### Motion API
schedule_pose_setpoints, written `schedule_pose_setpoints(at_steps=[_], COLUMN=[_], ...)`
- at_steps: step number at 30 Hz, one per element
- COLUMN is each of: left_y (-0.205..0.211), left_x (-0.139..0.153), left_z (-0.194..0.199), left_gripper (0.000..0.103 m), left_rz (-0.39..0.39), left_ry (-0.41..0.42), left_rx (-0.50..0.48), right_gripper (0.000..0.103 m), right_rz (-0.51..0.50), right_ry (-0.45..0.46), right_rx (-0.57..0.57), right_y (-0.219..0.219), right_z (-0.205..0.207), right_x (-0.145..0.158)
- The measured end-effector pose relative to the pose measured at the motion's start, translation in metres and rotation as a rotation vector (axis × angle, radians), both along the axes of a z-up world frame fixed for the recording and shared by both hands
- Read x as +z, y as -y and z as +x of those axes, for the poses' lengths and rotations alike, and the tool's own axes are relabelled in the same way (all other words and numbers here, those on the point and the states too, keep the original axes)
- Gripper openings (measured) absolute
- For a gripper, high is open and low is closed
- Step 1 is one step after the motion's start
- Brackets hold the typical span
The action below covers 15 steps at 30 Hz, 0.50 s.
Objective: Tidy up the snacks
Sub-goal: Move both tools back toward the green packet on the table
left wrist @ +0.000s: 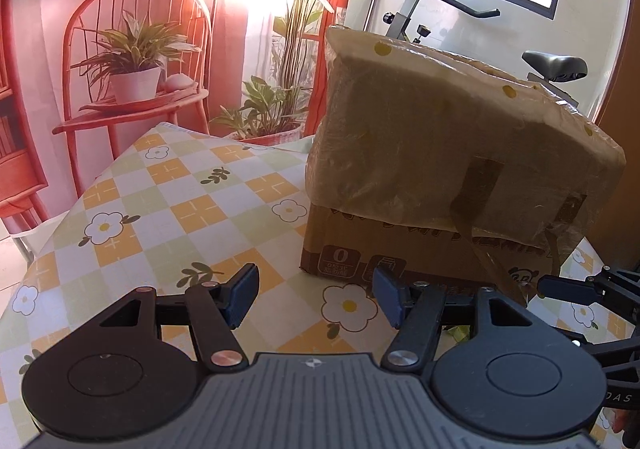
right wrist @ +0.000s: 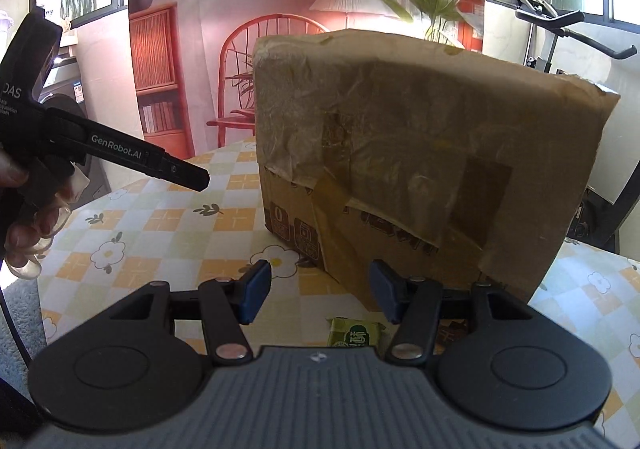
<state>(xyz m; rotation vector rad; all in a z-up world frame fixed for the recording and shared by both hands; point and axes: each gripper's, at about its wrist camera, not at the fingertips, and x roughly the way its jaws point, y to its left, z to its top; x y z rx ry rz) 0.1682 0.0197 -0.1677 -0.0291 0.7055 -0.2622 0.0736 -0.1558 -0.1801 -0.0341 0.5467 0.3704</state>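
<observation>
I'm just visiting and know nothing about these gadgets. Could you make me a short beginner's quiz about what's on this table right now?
1. True or false: the left tongs are clamped on the cardboard box.
2. What lies on the tablecloth just below the right tongs: A) a green snack packet, B) a red cup, C) a spoon?
3. Fill in: the tablecloth is printed with checks and white ____.

Key
1. False: both tongs stand open and hold nothing.
2. A, the green snack packet, lying in front of the box.
3. Flowers.

Two low wrist views, shared cardboard box [left wrist: 440, 153] close ahead
</observation>
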Motion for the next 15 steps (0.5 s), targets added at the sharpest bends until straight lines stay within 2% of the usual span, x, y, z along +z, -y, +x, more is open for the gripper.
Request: schedule_pose_setpoints(at_steps=[15], left_y=[0.018], left_x=[-0.019], left_z=[0.005], left_gripper=[0.066], left_rz=[0.028], left_ry=[-0.036], left_rx=[-0.022], right_gripper=[0.058], right_rz=[-0.001], right_ry=[-0.071], right_rx=[-0.034], right_y=[0.018], right_z=[-0.004], right_x=[-0.030])
